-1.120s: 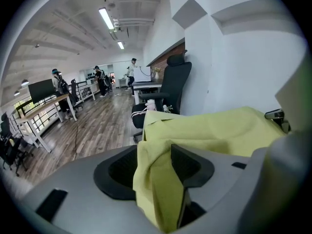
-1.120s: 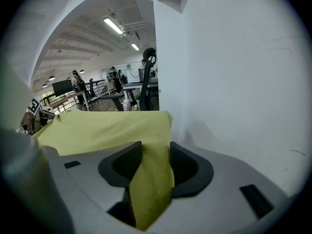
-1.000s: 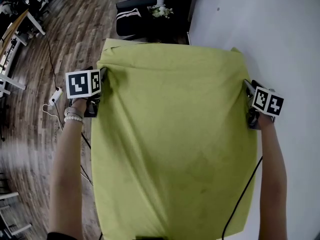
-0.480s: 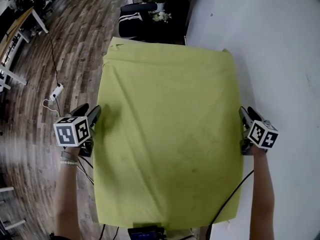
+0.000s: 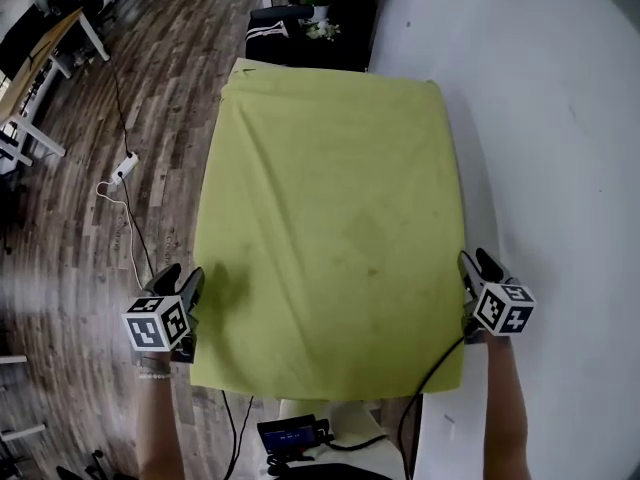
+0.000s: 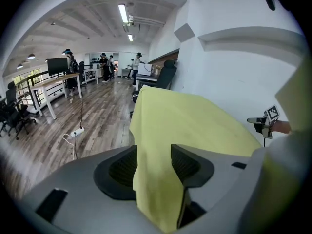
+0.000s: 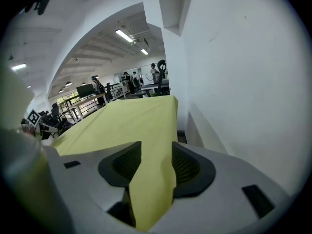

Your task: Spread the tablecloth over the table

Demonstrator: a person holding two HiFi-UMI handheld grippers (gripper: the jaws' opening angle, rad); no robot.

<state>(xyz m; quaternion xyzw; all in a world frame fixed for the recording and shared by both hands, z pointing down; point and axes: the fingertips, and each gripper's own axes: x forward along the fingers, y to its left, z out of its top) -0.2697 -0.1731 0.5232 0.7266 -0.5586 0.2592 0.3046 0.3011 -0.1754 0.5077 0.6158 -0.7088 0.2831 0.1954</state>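
A yellow-green tablecloth lies stretched flat over the table, reaching from the far end to the near edge. My left gripper is shut on the cloth's near left edge, with fabric pinched between the jaws. My right gripper is shut on the near right edge in the same way. Both grippers sit level with the near part of the table, one on each side. The table itself is hidden under the cloth.
A white wall runs close along the table's right side. Wooden floor with a power strip and cable lies to the left. A dark chair stands beyond the far end. A dark device with cables sits below the near edge.
Both grippers have drawn back toward the person along the table's sides, pulling the cloth with them. The cloth now lies flatter and reaches nearer the front edge.
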